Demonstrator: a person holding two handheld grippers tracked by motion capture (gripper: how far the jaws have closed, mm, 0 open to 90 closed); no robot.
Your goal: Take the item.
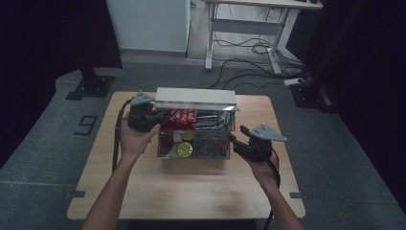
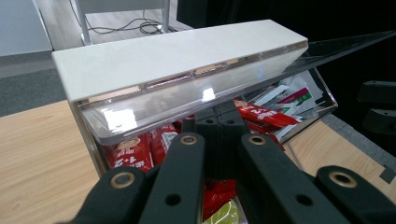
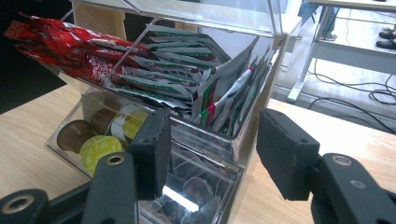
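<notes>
Clear box [image 1: 194,143], lid [image 1: 196,97] up: our closed left gripper [image 1: 143,117] steadies it; our right gripper [image 1: 238,139], open and empty, must next reach the sachets [image 3: 224,88].

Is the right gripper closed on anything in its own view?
No, the right gripper has its jaws apart, with a corner of the clear box between them and daylight on either side.

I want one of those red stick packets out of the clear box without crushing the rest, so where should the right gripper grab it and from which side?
Grip a red stick packet by its free upper end, coming from above. The packets lean tilted in the back compartment of the clear box, ends poking past the rim under the raised lid. The right gripper, jaws open, probably fits across one flat end.
</notes>
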